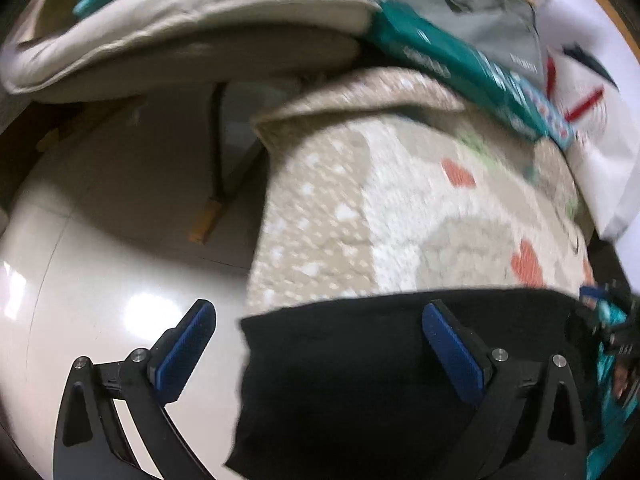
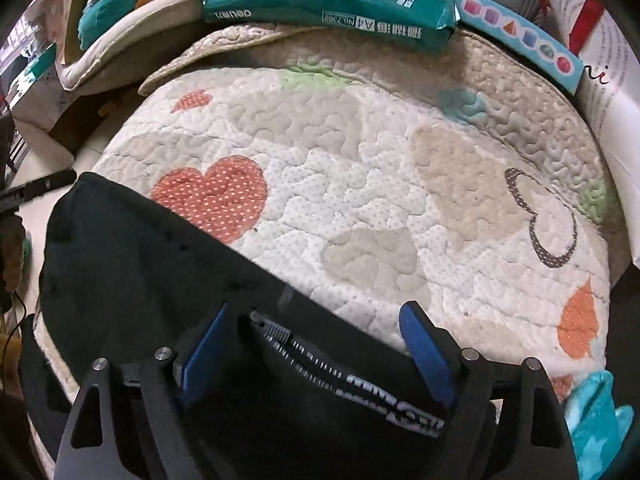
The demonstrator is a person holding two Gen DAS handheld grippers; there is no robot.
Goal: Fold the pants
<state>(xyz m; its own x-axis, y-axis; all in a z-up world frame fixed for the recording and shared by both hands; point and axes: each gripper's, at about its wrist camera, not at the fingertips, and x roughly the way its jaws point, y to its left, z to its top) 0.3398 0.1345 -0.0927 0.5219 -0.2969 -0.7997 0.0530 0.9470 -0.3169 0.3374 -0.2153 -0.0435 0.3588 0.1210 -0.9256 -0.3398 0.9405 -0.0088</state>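
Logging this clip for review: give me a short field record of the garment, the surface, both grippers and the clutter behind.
garment: black pants, partly on the quilt, white lettering along one edge
surface: quilted mat with heart patches
left gripper: open, nothing pinched, one finger over the pants, the other over pale floor
right gripper: open, lettered edge between its fingers, not pinched
behind: green paper pack, beige cushion
fold: not visibly begun

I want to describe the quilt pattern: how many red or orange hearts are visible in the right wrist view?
3, maybe more under the pants. One small heart upper left, one big heart beside the pants' edge, one orange heart at the right edge.
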